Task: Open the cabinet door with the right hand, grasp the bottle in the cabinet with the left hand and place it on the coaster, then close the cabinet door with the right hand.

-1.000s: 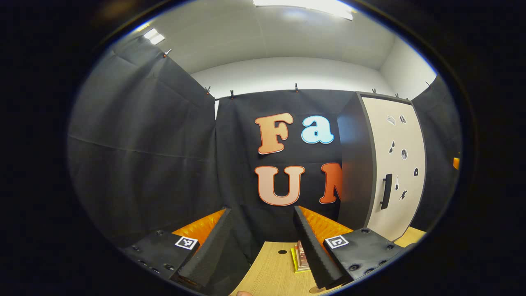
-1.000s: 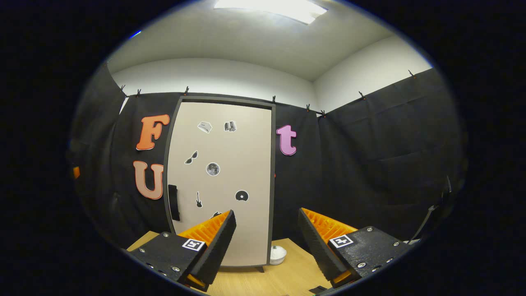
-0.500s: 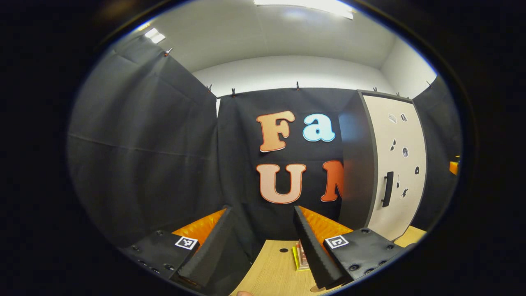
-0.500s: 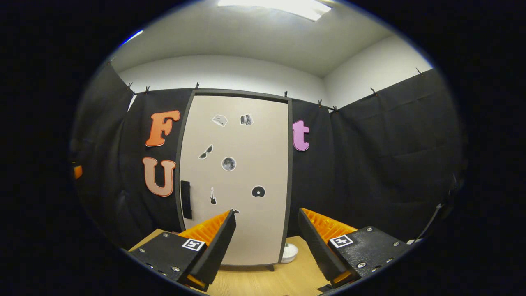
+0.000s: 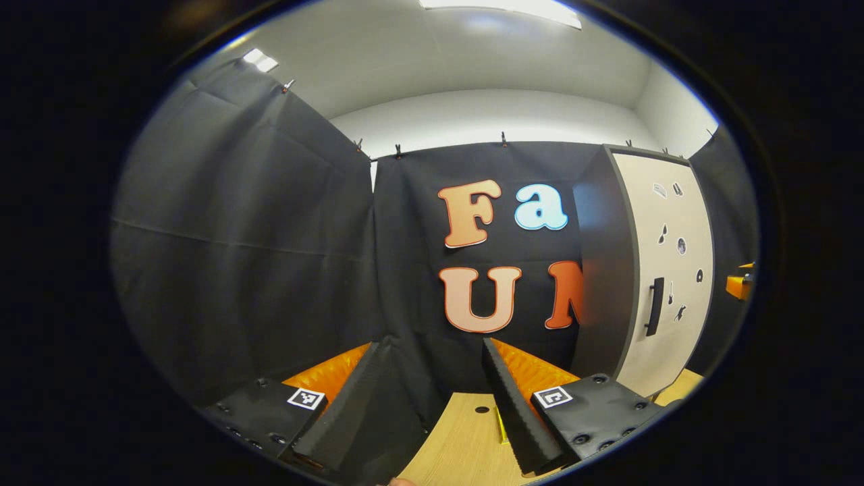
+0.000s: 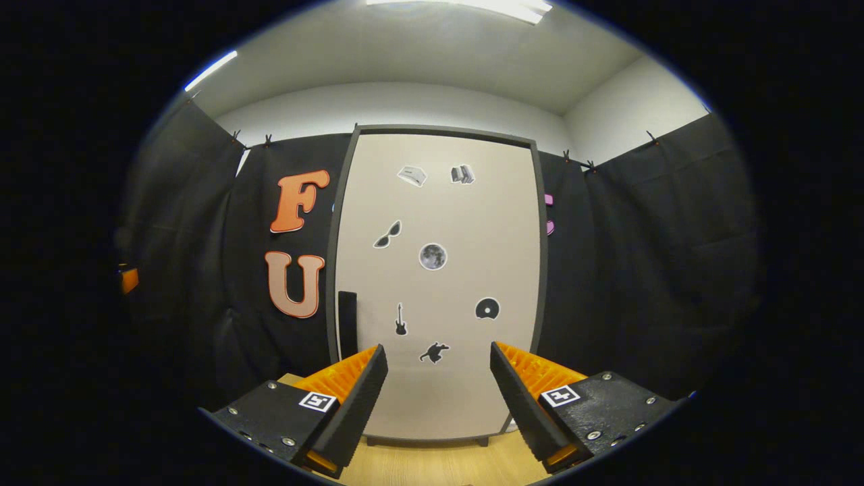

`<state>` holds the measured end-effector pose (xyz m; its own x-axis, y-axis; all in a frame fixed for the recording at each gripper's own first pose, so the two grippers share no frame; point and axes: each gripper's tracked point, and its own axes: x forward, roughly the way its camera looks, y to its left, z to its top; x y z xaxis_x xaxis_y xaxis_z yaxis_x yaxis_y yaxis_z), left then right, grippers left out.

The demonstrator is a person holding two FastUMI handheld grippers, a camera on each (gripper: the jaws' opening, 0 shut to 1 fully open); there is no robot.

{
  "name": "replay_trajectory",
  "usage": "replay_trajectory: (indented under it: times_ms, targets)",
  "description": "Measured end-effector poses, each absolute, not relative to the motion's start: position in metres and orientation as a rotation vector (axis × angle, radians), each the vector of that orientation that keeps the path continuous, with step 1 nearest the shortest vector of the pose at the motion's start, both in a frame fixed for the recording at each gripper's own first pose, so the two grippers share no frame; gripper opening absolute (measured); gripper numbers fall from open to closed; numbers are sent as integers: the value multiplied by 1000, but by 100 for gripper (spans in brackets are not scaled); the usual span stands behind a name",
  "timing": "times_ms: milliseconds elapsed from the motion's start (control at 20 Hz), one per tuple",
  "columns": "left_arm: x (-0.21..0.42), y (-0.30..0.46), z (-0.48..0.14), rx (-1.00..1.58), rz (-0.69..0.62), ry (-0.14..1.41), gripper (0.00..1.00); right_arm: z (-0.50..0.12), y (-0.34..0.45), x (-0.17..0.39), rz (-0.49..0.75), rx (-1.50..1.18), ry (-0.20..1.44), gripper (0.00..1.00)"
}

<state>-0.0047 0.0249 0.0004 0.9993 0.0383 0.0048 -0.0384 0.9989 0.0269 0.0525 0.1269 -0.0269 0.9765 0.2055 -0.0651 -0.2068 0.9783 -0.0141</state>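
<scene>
While agape, right hand-held gripper (image 6: 437, 368) empty, cabinet door (image 6: 439, 283) closed

The table (image 5: 466, 442) is light wood. A small dark hole (image 5: 481, 410) sits in its top near the far edge. A thin yellow thing (image 5: 501, 425) lies just right of the hole. The tall cabinet (image 6: 439, 283) stands on the table at the far side, on short dark feet.

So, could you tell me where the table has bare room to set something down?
Bare wood lies in front of the cabinet base, between the right gripper fingers. By the left gripper, the table is open around a small hole.
</scene>
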Motion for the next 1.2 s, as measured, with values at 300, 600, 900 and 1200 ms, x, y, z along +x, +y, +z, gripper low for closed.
replay_trajectory:
  times_ms: [300,600,900,1200]
  targets:
    - [-3,43,-10,48,90,18,97,-46,179,86,271,-12,99,94]
    - [1,64,-17,65,145,31,97,-61,226,116,318,-5,119,94]
    - [2,86,-22,78,200,41,96,-72,257,145,325,3,129,94]
    - [-2,105,-28,84,247,59,96,-81,271,170,310,27,151,88]
